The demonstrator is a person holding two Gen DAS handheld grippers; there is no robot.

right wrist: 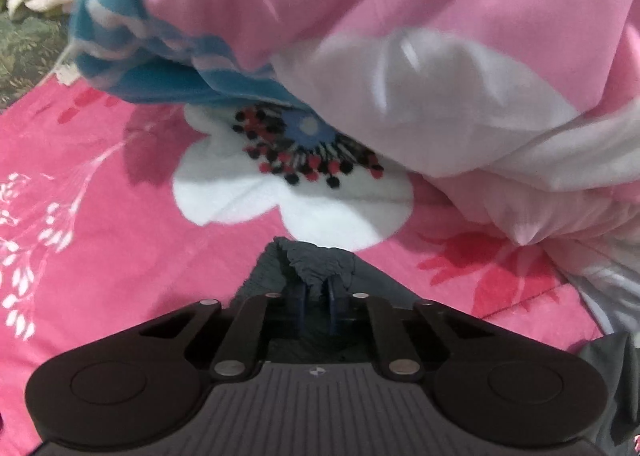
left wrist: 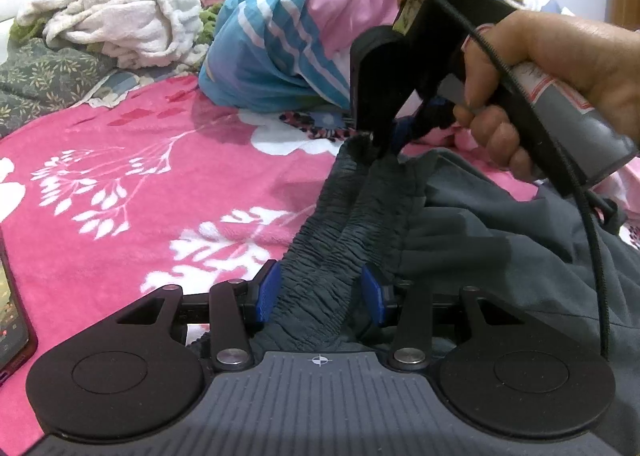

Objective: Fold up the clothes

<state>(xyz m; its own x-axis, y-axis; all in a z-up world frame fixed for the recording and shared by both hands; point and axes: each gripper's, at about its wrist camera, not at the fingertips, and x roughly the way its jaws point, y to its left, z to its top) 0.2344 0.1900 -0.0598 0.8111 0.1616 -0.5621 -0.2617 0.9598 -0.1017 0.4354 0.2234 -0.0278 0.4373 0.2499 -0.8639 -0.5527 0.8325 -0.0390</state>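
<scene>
A dark grey garment (left wrist: 500,224) with a gathered elastic waistband (left wrist: 360,208) lies on the pink flowered bedspread (left wrist: 140,176). My left gripper (left wrist: 320,292) has its blue pads on both sides of the near end of the waistband, and the bunched cloth fills the gap between them. The right gripper (left wrist: 386,140), held by a person's hand (left wrist: 540,76), points steeply down and pinches the far end of the waistband. In the right wrist view the right gripper (right wrist: 319,296) has its pads nearly together, with the grey waistband (right wrist: 316,260) crumpled between them.
A bulky pink, white and blue quilt (left wrist: 280,36) lies heaped just beyond the garment and hangs over the right gripper's view (right wrist: 400,56). A white towel (left wrist: 120,24) and grey leafy cloth (left wrist: 40,76) lie at the far left. A phone (left wrist: 12,316) rests at the left edge.
</scene>
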